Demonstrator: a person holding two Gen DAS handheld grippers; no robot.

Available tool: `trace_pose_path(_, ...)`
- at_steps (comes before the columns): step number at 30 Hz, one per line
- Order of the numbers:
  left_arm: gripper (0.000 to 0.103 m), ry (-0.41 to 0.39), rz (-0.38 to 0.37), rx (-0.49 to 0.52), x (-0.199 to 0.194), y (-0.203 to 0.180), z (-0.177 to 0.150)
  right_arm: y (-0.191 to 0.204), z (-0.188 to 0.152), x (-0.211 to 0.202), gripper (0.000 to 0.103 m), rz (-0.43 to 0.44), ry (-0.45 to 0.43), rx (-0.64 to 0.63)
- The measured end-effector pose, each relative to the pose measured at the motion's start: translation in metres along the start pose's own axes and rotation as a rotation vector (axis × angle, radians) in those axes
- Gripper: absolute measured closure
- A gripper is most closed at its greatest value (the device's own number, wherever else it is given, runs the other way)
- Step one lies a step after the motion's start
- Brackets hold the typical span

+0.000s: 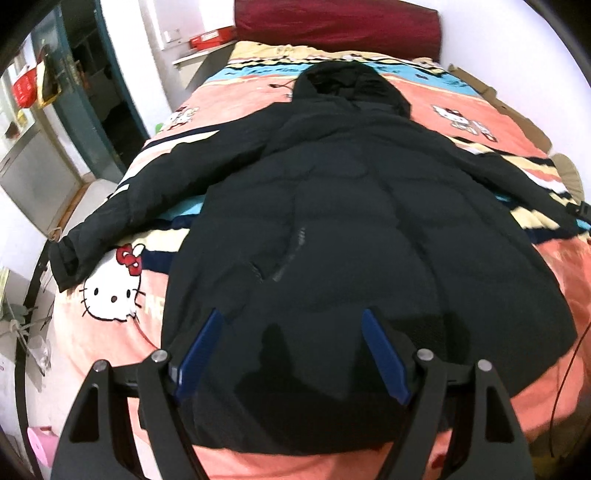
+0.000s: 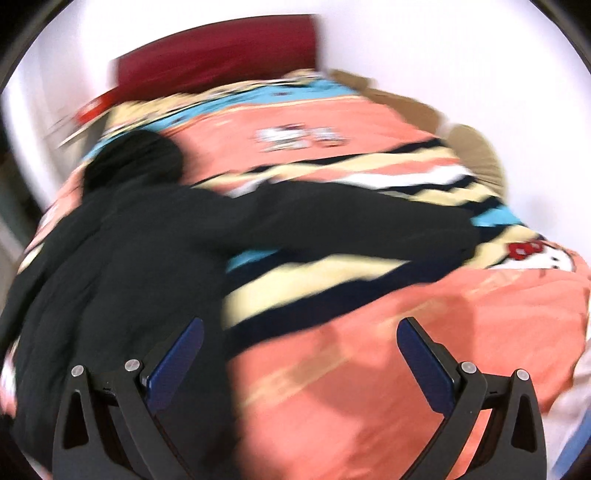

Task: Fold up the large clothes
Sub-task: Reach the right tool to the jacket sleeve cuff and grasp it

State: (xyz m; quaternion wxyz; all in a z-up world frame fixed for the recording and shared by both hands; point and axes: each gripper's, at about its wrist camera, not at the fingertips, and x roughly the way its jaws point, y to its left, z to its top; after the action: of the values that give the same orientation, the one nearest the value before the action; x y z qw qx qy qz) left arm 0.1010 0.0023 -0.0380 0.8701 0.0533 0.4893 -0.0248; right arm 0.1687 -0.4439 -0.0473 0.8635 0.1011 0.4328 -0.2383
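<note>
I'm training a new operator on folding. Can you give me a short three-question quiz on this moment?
1. True or false: the jacket lies spread out with its hood toward the headboard.
2. The left gripper is: A) shut on a sleeve B) open over the hem C) out of view.
3. What does the right gripper hold?

Key: 1 true; 2 B; 3 nothing, it is open over the blanket.

Bed's got a pink cartoon-cat quilt (image 1: pixel 122 332) on it, and a black puffy hooded jacket (image 1: pixel 351 229) lies flat, hood toward 12 o'clock.
</note>
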Motion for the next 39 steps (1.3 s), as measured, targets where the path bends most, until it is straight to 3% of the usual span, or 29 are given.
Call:
trace_pose_path(4, 0.026, -0.001, 0.046, -0.014, 0.010, 0.005, 0.009, -0.064, 0.039, 0.042, 0.001, -0.095, -0.020, 0.157)
trace_pose_path(14, 0.026, 0.032, 0.002, -0.005, 0.027, -0.003, 0.028, -0.194, 0.077, 0.127, 0.001, -0.272, 0.041, 0.387)
trace_pose_path(18, 0.026, 0.044, -0.001, -0.001, 0.030, -0.012, 0.033, -0.220, 0.075, 0.154, 0.001, -0.235, 0.089, 0.426)
trace_pose_path(24, 0.026, 0.042, 0.025, 0.022, 0.029, -0.024, 0.035, -0.225, 0.071, 0.178, 0.001, -0.172, 0.113, 0.420)
trace_pose_path(26, 0.026, 0.040, 0.035, 0.026, 0.028, -0.027, 0.035, -0.224, 0.071, 0.182, 0.009, -0.153, 0.110, 0.418)
trace_pose_path(28, 0.026, 0.041, 0.039, 0.033, 0.027, -0.031, 0.035, -0.224, 0.072, 0.185, 0.033, -0.096, 0.108, 0.424)
trace_pose_path(30, 0.026, 0.044, 0.029, 0.038, 0.027, -0.035, 0.034, -0.223, 0.073, 0.188, 0.045, -0.056, 0.115, 0.424)
trace_pose_path(31, 0.026, 0.044, 0.026, 0.042, 0.026, -0.038, 0.034, -0.221, 0.074, 0.187, 0.056, -0.054, 0.108, 0.413)
trace_pose_path(34, 0.026, 0.040, 0.013, 0.054, 0.024, -0.043, 0.033, -0.219, 0.079, 0.178, 0.070, -0.049, 0.068, 0.401)
trace_pose_path(39, 0.026, 0.027, 0.007, 0.047, 0.019, -0.042, 0.033, -0.201, 0.090, 0.159, 0.082, -0.079, 0.010, 0.303)
